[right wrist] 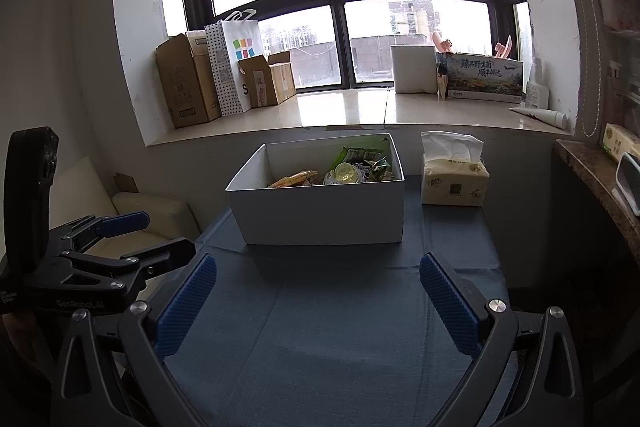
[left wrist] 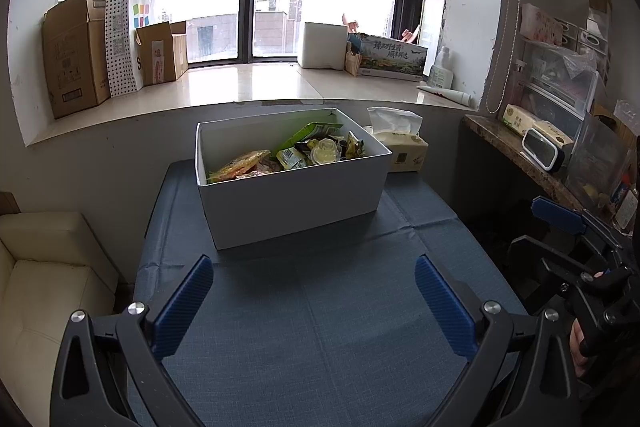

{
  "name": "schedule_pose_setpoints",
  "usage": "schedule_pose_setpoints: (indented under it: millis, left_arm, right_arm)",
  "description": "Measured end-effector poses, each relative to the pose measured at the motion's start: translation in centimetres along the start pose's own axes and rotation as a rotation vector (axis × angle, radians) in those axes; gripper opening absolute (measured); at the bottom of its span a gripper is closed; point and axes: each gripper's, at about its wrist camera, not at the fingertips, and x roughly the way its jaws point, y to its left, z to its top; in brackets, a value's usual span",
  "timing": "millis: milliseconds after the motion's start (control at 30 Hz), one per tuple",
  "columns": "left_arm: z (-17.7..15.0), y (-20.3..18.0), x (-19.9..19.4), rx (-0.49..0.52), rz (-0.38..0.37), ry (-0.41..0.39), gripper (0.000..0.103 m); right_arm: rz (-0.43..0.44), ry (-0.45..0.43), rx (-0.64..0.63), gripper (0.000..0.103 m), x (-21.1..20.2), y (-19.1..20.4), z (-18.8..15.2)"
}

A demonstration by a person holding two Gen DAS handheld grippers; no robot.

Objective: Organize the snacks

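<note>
A white box [left wrist: 292, 199] stands at the far side of the blue-clothed table [left wrist: 320, 327]. It holds several snack packets: an orange packet [left wrist: 240, 165], green packets [left wrist: 308, 135] and a clear jelly cup [left wrist: 326, 155]. The box also shows in the right wrist view [right wrist: 324, 211], with the orange packet [right wrist: 294, 179] and jelly cup [right wrist: 346, 173]. My left gripper [left wrist: 314, 277] is open and empty, in front of the box above the cloth. My right gripper [right wrist: 318, 275] is open and empty, also in front of the box. Each gripper shows at the edge of the other's view.
A tissue pack [left wrist: 402, 143] stands right of the box, also in the right wrist view [right wrist: 454, 179]. Cardboard boxes [left wrist: 74, 55] and a paper bag [left wrist: 128, 35] stand on the window sill. A cluttered stone shelf [left wrist: 532, 163] is at right, a cream sofa [left wrist: 44, 267] at left.
</note>
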Motion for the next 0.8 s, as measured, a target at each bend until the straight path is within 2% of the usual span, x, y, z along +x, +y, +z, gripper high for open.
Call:
schedule_pose_setpoints:
  millis: [800]
  left_arm:
    - [-0.16,0.13,-0.08,-0.009,0.002,0.005,0.103]
  right_arm:
    - [0.015,0.009,-0.008,0.103,0.30,0.24,-0.15]
